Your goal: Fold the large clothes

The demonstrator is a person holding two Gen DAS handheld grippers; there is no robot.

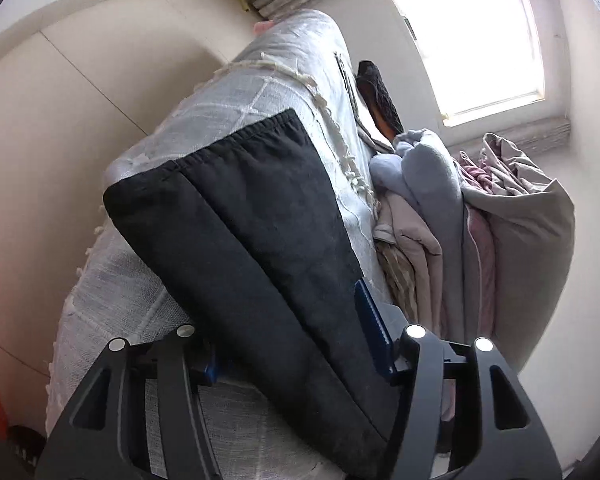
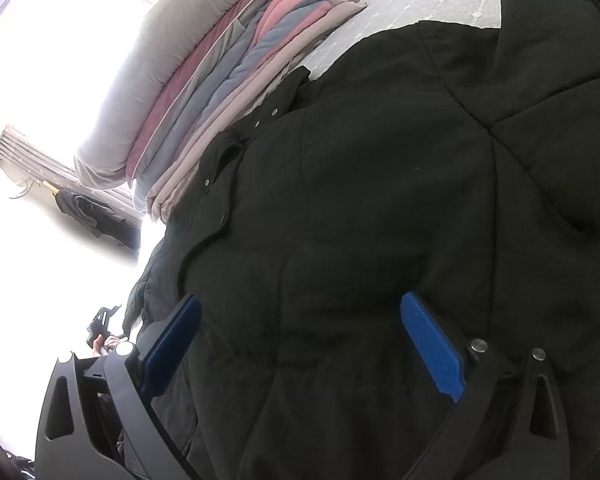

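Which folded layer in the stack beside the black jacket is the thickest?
The grey quilt on the outer side of the stack, farthest from the black jacket; the pink and blue layers are much thinner.

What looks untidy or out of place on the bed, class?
The black padded jacket lies rumpled with its snap placket askew beside the neatly stacked quilts. Nothing looks spilled or damaged.
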